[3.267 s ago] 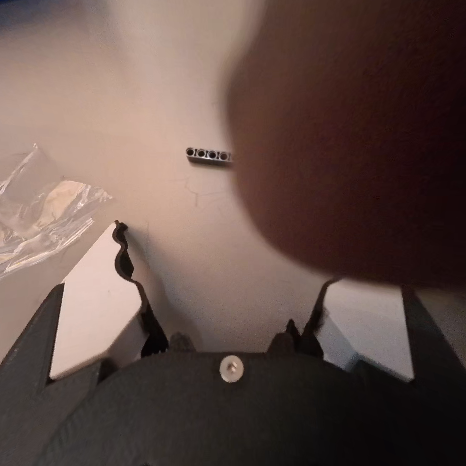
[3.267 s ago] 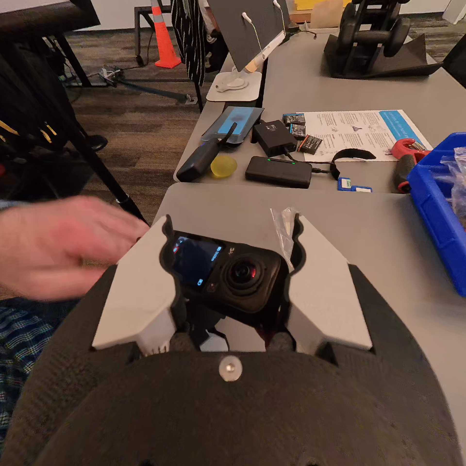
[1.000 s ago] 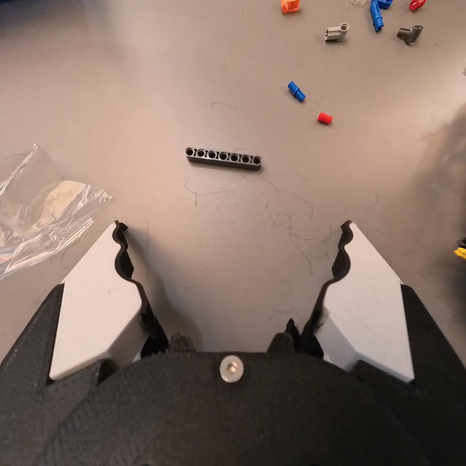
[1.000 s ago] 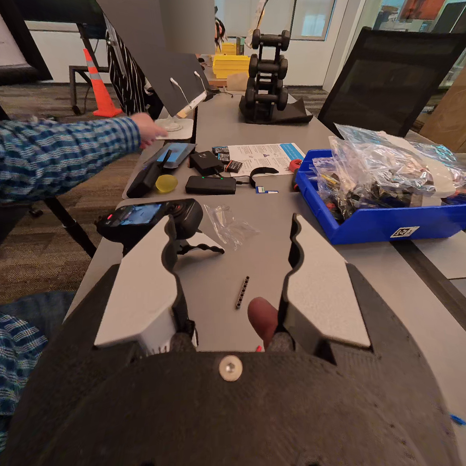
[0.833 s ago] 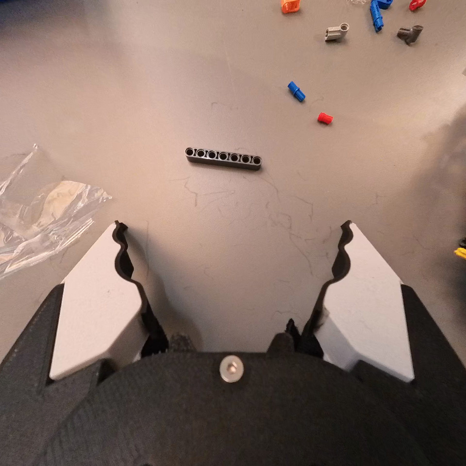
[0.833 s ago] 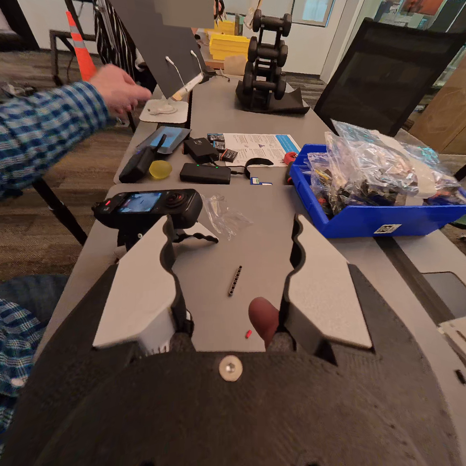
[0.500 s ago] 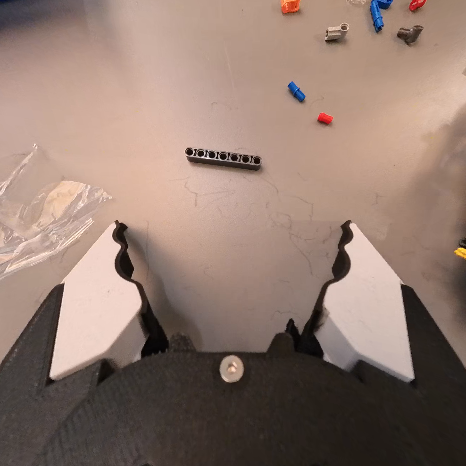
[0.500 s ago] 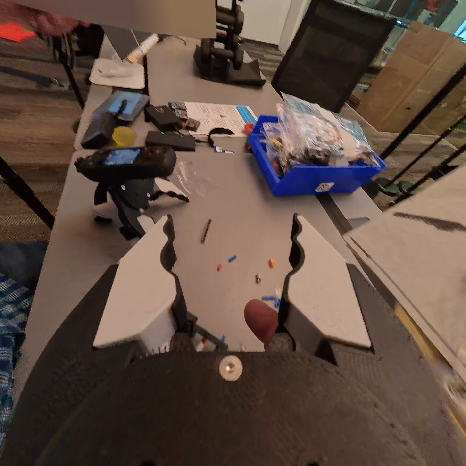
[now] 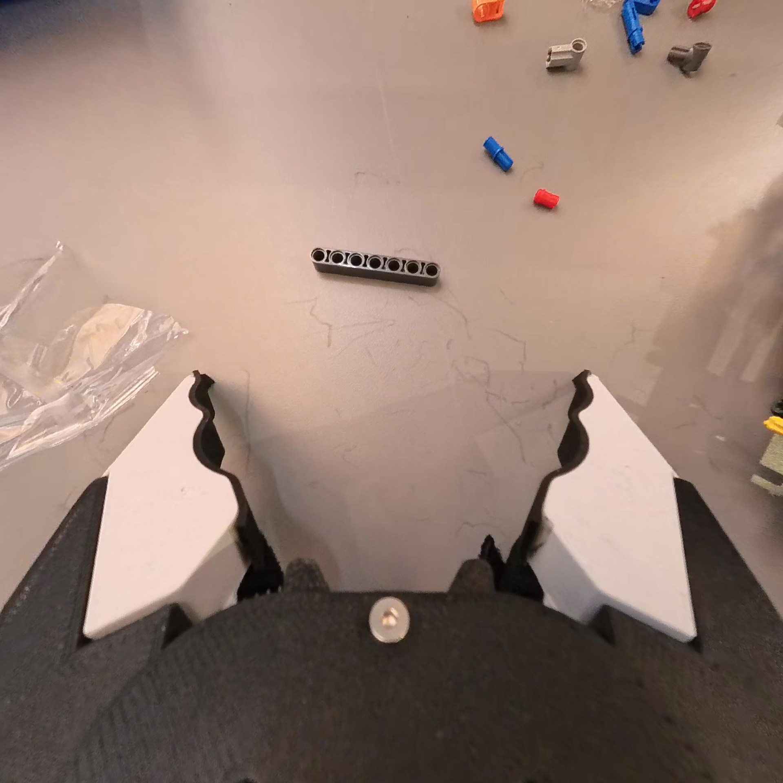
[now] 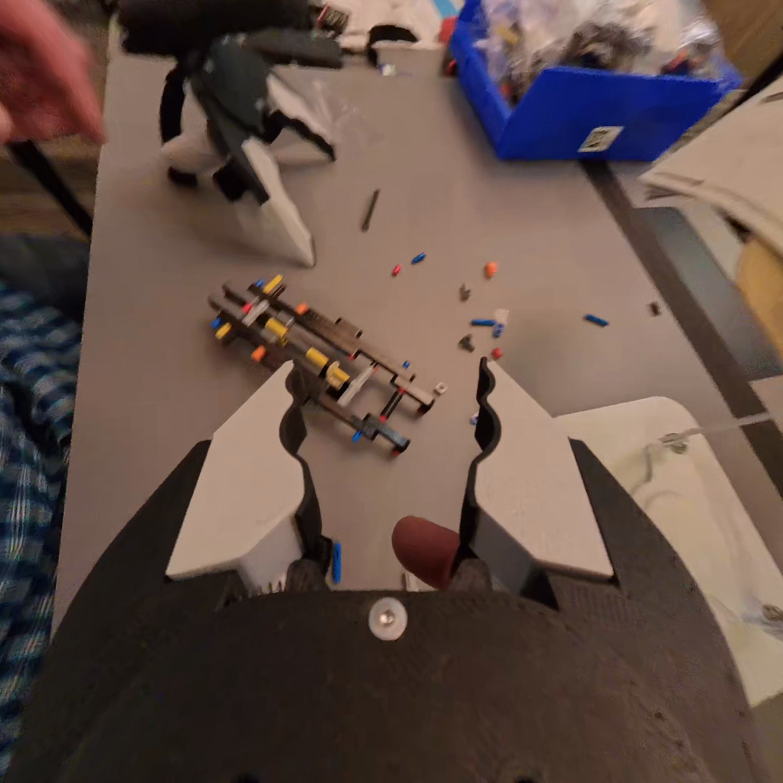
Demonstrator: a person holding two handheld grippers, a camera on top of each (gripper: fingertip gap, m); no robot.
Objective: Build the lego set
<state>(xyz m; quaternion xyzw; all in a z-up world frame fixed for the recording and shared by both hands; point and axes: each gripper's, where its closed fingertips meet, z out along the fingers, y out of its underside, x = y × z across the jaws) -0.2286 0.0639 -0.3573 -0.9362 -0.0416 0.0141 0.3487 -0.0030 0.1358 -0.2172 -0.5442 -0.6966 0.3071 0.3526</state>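
Note:
A dark grey beam with several holes [image 9: 375, 267] lies flat on the grey table ahead of my left gripper [image 9: 390, 377], which rests on the table, open and empty. The beam also shows in the right wrist view [image 10: 370, 209]. My right gripper [image 10: 385, 373] is open and empty, held above the table. Below it lies a partly built black lego frame [image 10: 313, 356] with yellow, orange and blue parts. The left gripper [image 10: 254, 186] lies farther off in that view. A fingertip [image 10: 423, 551] shows between my right fingers near their base.
Loose pins and connectors lie scattered: blue [image 9: 498, 153], red [image 9: 546, 198], orange [image 9: 488, 8], grey [image 9: 565, 54]. A clear plastic bag [image 9: 63, 356] lies left. A blue bin [image 10: 593, 97] of bagged parts stands at the back right. A white object [image 10: 678, 487] sits right. A hand [image 10: 42, 76] is at the upper left.
My right gripper has swung back and tilted down over the table, so the lego frame and loose parts come into view. The left gripper has not moved.

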